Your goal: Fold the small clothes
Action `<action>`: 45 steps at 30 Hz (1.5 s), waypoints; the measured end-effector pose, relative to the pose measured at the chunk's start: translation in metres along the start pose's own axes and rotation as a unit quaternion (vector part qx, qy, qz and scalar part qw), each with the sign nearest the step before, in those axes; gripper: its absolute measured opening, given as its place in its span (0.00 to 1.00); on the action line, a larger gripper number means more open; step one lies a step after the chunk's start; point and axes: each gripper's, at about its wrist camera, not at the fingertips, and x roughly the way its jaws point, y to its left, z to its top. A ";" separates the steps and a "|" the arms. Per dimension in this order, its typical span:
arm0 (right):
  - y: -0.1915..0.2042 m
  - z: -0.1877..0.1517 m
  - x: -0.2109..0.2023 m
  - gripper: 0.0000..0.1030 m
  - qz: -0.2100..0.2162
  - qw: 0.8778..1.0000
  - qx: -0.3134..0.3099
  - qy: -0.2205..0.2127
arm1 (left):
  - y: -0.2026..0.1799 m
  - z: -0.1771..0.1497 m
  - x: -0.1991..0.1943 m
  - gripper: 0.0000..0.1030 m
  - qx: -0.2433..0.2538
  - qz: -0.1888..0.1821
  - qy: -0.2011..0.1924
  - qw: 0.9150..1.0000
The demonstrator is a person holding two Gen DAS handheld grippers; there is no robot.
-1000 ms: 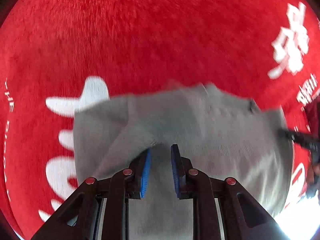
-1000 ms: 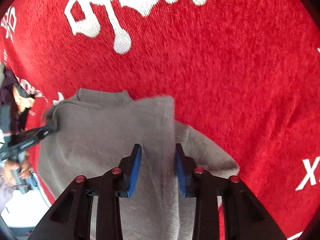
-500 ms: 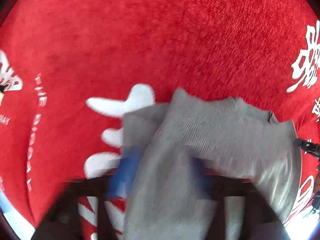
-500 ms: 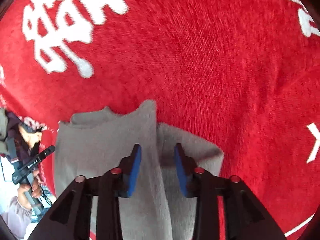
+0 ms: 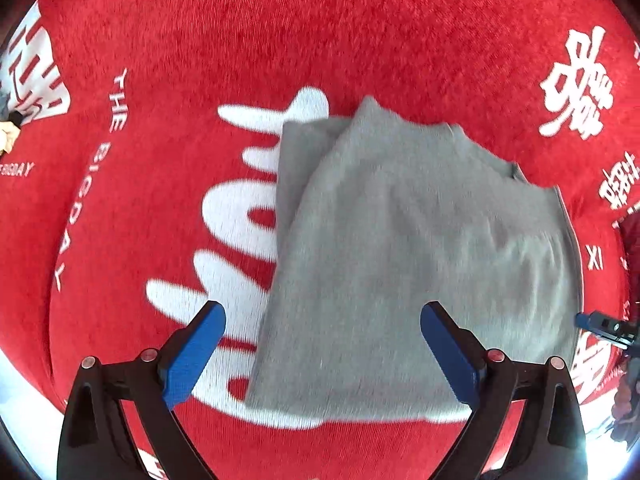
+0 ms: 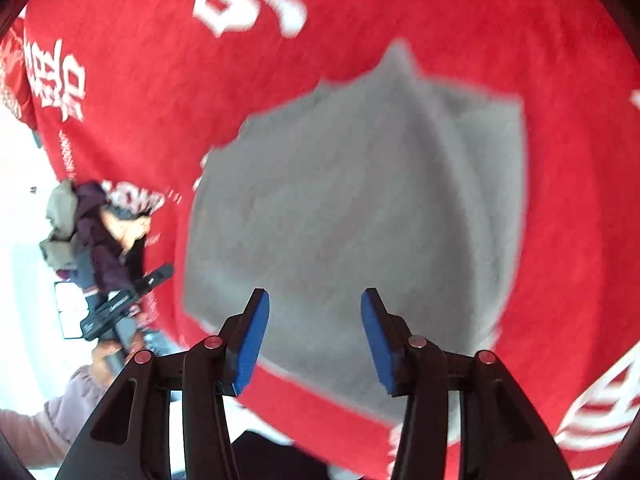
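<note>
A small grey knit garment [image 5: 404, 248] lies folded on the red cloth [image 5: 280, 40], one side flap laid over its body. My left gripper [image 5: 322, 344] hangs above its near edge, open wide, with no fabric on its blue pads [image 5: 196, 348]. In the right wrist view the same grey garment [image 6: 352, 208] fills the middle. My right gripper [image 6: 314, 336] hovers over its near edge with its jaws opening and nothing pinched between them. The left gripper [image 6: 124, 300] shows at that view's left, held by a hand [image 6: 102, 356].
The red cloth carries large white characters [image 5: 236, 216] and small lettering. A heap of other clothes [image 6: 76, 220] sits at the cloth's left edge in the right wrist view, beside a white surface [image 6: 24, 240]. A light sleeve [image 6: 52, 420] shows at the bottom left.
Both grippers were shut on the grey fabric a second ago. They have let go, opened and drawn back above the garment, which now lies folded.
</note>
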 end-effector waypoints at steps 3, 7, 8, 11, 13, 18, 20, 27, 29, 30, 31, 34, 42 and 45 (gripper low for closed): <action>0.019 -0.020 0.037 0.51 0.017 1.000 0.003 0.025 | 0.004 -0.010 0.003 0.96 0.010 -0.023 0.007 1.000; 0.028 -0.051 0.069 0.51 0.031 0.998 0.027 0.047 | 0.015 -0.020 0.010 0.88 0.033 -0.060 0.026 0.997; 0.030 -0.057 0.076 0.51 0.030 0.998 0.033 0.046 | 0.018 -0.022 0.012 0.88 0.036 -0.067 0.029 0.997; 0.021 -0.077 0.080 0.51 0.025 0.997 0.066 0.034 | 0.024 -0.025 0.018 0.79 0.044 -0.100 0.041 0.993; 0.013 -0.087 0.083 0.51 0.020 0.995 0.094 0.022 | 0.025 -0.027 0.023 0.78 0.055 -0.118 0.054 0.990; -0.019 -0.113 0.062 0.51 0.009 0.981 0.188 -0.052 | 0.026 -0.031 0.031 0.69 0.083 -0.152 0.074 0.982; -0.033 -0.119 0.048 0.51 0.010 0.970 0.224 -0.095 | 0.028 -0.030 0.033 0.60 0.083 -0.169 0.075 0.979; -0.065 -0.120 0.033 0.32 0.061 0.925 0.329 -0.180 | 0.032 -0.026 0.040 0.06 0.080 -0.218 0.107 0.967; -0.062 -0.112 0.026 0.08 0.038 0.932 0.315 -0.174 | 0.031 -0.027 0.032 0.06 0.103 -0.211 0.103 0.967; -0.056 -0.106 0.020 0.08 0.024 0.942 0.289 -0.171 | 0.030 -0.028 0.029 0.06 0.114 -0.206 0.101 0.967; -0.045 -0.099 0.011 0.08 0.005 0.954 0.250 -0.167 | 0.030 -0.030 0.026 0.06 0.126 -0.199 0.099 0.967; -0.024 -0.088 -0.002 0.08 -0.032 0.971 0.181 -0.156 | 0.038 -0.037 0.028 0.06 0.140 -0.179 0.103 0.969; -0.045 -0.083 0.031 0.12 -0.115 0.977 0.151 -0.097 | 0.054 -0.051 0.036 0.06 0.106 -0.168 0.082 0.977; -0.037 -0.081 0.028 0.43 -0.139 0.975 0.153 -0.082 | 0.062 -0.052 0.025 0.17 0.094 -0.143 0.069 0.983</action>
